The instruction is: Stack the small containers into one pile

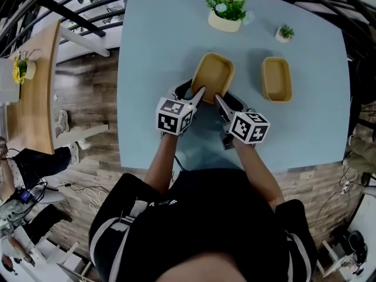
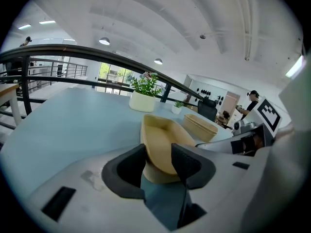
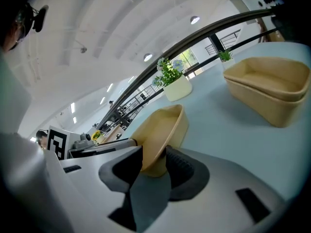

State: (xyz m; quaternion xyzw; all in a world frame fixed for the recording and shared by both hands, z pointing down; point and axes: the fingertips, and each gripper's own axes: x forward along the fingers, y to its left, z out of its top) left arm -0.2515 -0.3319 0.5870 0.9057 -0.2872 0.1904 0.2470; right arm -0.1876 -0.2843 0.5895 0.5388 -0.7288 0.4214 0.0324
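Observation:
A tan oval container (image 1: 212,75) is held over the pale blue table (image 1: 153,51), tilted, with both grippers at its near end. My left gripper (image 1: 198,94) is shut on its near-left rim, and that container (image 2: 163,144) sits between the jaws in the left gripper view. My right gripper (image 1: 218,100) is shut on the near-right rim; the container (image 3: 163,132) tilts up between its jaws. To the right stands a second tan container (image 1: 276,79), which looks like two nested ones (image 3: 272,89) in the right gripper view.
A white pot with flowers (image 1: 225,10) and a small potted plant (image 1: 284,34) stand at the table's far side. A wooden bench (image 1: 35,81) lies to the left on the floor. The table's near edge (image 1: 194,166) runs just below the grippers.

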